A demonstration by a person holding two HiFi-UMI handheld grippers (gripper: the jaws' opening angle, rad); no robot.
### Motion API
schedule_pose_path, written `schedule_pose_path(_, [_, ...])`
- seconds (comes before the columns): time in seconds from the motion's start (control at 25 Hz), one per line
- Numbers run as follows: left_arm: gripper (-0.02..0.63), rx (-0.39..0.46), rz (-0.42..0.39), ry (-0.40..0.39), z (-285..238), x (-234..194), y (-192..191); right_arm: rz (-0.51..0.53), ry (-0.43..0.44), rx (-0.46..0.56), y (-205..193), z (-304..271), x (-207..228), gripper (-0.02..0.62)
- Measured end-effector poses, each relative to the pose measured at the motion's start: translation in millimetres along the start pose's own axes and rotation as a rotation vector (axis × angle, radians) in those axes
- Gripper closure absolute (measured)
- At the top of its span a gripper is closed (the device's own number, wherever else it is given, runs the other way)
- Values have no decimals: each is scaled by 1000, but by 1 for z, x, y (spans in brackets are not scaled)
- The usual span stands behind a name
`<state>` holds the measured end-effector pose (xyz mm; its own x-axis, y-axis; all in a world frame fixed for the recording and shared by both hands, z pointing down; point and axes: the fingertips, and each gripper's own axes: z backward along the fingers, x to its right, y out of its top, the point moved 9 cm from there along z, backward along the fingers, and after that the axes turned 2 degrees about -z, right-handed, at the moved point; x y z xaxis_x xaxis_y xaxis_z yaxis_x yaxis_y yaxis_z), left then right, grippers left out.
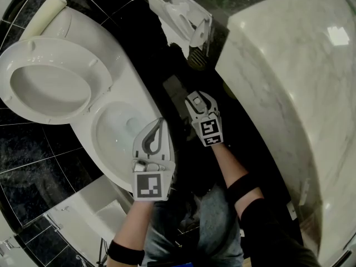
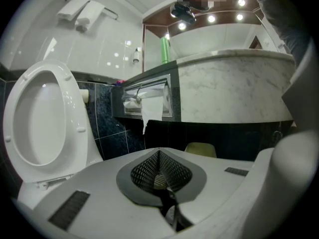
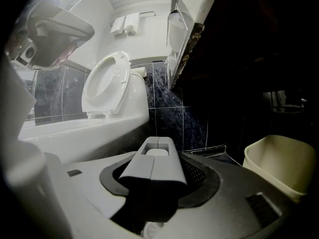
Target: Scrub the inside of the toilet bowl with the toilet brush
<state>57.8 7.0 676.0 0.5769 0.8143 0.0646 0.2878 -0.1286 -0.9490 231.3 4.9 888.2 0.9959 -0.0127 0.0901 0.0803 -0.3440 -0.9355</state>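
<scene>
L gripper [image 1: 159, 124] fingers pressed together, empty; toilet bowl [image 1: 102, 152] at its 9 o'clock. R gripper [image 1: 201, 100], at 2 o'clock, clamps grey handle [image 3: 157, 166].

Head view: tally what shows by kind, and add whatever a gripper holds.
Grippers: 2, left gripper and right gripper
Toilet: 1
Paper dispenser: 1
Counter: 1
White unit, bottom left: 1
Grey handle, between the right gripper's jaws: 1
Total: 7
</scene>
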Motion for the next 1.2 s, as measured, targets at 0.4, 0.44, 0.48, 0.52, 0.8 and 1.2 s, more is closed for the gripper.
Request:
schedule_pose_path(0.4, [603,-4,3,8,9,-1,6,-2,-2,6,16,10,0,370])
schedule_pose_path(0.44, [603,-9,8,10,12,-2,10,-2,-2,8,23,13,-1,370])
schedule_pose_path(0.48, [603,-13,14,13,16,-2,16,-2,-2,10,32,17,-2,368])
schedule_pose_path(0.52, [603,-13,20,15,20,-2,22,-1,-2,11,41,21,-3,368])
schedule_pose_path(0.8, [603,-33,14,33,64,-9,84,15,7,10,126,56,-20,368])
schedule_pose_path(1.2, [603,-54,61,106,160,-27,205,45,63,-38,278,138,-72,368])
